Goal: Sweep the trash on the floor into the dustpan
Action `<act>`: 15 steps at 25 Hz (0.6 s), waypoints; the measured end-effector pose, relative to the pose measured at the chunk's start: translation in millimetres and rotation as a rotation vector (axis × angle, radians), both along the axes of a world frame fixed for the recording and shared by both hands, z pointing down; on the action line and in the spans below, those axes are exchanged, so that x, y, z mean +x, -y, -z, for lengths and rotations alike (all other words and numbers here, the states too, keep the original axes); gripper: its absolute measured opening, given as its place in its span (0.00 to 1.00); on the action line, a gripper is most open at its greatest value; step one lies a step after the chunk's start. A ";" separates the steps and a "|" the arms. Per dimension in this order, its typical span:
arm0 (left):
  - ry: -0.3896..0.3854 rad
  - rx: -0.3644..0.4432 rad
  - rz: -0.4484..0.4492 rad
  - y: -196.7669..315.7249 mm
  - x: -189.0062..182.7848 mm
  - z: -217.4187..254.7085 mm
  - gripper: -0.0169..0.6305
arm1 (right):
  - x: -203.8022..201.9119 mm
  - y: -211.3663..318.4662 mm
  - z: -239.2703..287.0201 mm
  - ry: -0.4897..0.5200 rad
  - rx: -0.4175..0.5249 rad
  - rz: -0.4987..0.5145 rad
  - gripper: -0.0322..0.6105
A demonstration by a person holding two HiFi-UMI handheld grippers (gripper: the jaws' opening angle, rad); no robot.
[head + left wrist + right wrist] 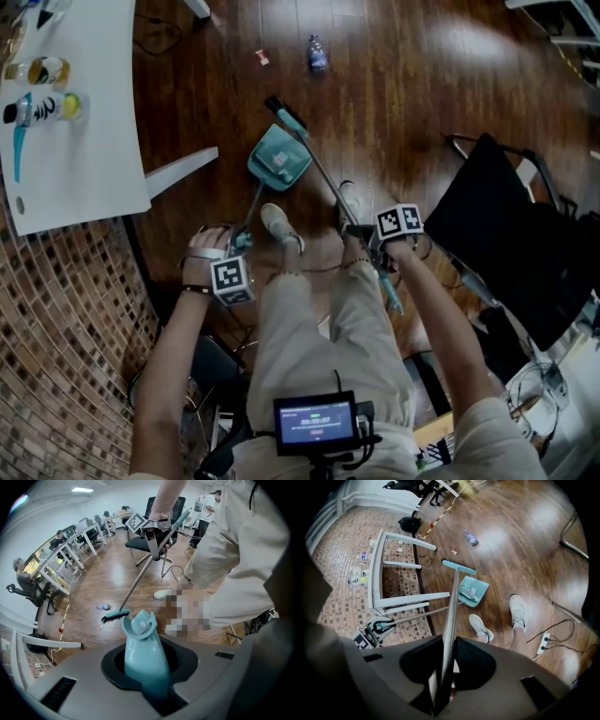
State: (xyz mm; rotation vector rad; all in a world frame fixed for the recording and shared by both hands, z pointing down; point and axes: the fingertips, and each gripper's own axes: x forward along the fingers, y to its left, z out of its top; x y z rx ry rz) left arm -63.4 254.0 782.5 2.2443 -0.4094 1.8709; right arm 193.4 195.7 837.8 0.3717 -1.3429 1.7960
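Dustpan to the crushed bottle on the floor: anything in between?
Only the broom head, at the far lip of the dustpan. Past it, bare wood floor up to the crushed bottle. The head view shows it clearly.

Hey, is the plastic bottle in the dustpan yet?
Out. The bottle lies on the floor beyond the broom head, apart from the dustpan.

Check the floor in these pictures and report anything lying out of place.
Two bits of trash lie loose on the wooden floor: a small plastic bottle and a small red-and-white wrapper. Both sit beyond the broom head, outside the dustpan.
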 end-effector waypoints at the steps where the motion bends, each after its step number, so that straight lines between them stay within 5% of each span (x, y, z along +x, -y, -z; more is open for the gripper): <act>1: -0.001 0.001 -0.001 -1.1 -0.5 -0.7 0.15 | 1.4 2.0 -0.4 -0.008 0.008 0.002 0.21; 15: -0.004 0.040 -0.011 3.5 -14.5 -2.0 0.15 | 18.4 81.1 15.8 -0.031 0.231 -0.092 0.21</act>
